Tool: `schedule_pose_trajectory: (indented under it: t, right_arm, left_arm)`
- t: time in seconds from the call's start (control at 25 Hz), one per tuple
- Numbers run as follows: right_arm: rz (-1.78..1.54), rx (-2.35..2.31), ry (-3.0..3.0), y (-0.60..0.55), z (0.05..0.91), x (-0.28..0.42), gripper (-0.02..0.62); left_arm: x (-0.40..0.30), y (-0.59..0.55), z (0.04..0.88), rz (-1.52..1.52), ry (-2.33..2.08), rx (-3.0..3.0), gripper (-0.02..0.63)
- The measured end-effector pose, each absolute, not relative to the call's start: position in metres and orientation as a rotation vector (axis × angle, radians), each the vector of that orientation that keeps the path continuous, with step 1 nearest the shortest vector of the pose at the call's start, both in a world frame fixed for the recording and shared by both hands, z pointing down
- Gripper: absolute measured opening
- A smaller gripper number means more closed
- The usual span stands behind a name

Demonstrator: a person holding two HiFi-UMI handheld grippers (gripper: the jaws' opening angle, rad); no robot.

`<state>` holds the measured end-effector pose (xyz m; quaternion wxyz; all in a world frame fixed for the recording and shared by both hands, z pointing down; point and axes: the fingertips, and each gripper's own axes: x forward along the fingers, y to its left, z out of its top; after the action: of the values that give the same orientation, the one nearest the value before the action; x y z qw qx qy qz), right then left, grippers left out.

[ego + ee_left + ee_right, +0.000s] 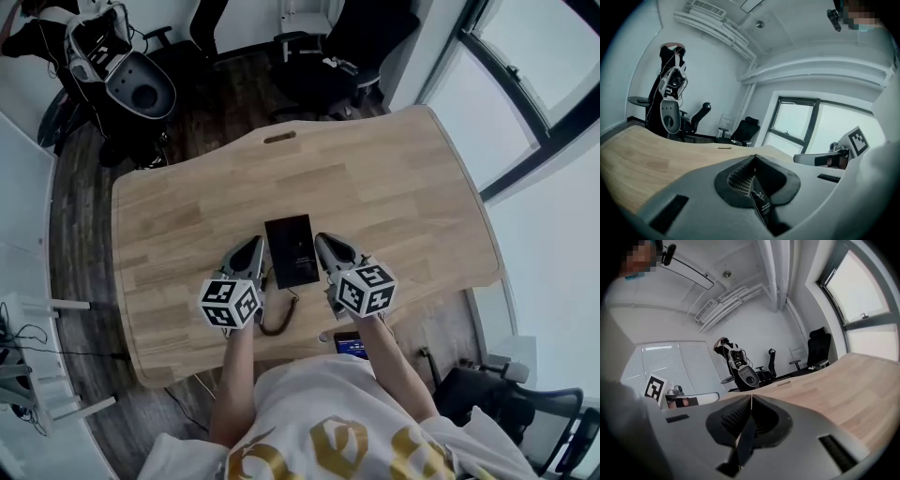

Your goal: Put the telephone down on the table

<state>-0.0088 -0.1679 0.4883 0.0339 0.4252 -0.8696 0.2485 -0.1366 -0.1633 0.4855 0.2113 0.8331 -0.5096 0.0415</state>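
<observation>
The telephone point(291, 250) is a flat black slab, held level between my two grippers over the near middle of the wooden table point(394, 187). My left gripper point(255, 247) is shut on its left edge and my right gripper point(327, 249) on its right edge. A dark cord point(279, 323) hangs in a loop from its near end. In the left gripper view the jaws point(754, 157) meet on a thin black edge point(762, 207). The right gripper view shows the same, its jaws point(751, 397) closed on a dark thin edge point(744, 441).
A small lit screen point(349, 345) lies at the table's near edge by the person's body. The table has a slot point(279, 138) near its far edge. Office chairs point(328, 56) and a chair loaded with gear point(122, 66) stand beyond it. Windows line the right side.
</observation>
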Motion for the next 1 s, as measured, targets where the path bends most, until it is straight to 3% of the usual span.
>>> schedule_pose_trajectory:
  t: [1.0]
  right_arm:
    - [0.667, 1.339, -2.693, -0.136, 0.468, -0.005, 0.012]
  left_arm:
    - [-0.14, -0.132, 0.459, 0.092, -1.485, 2.341, 0.009]
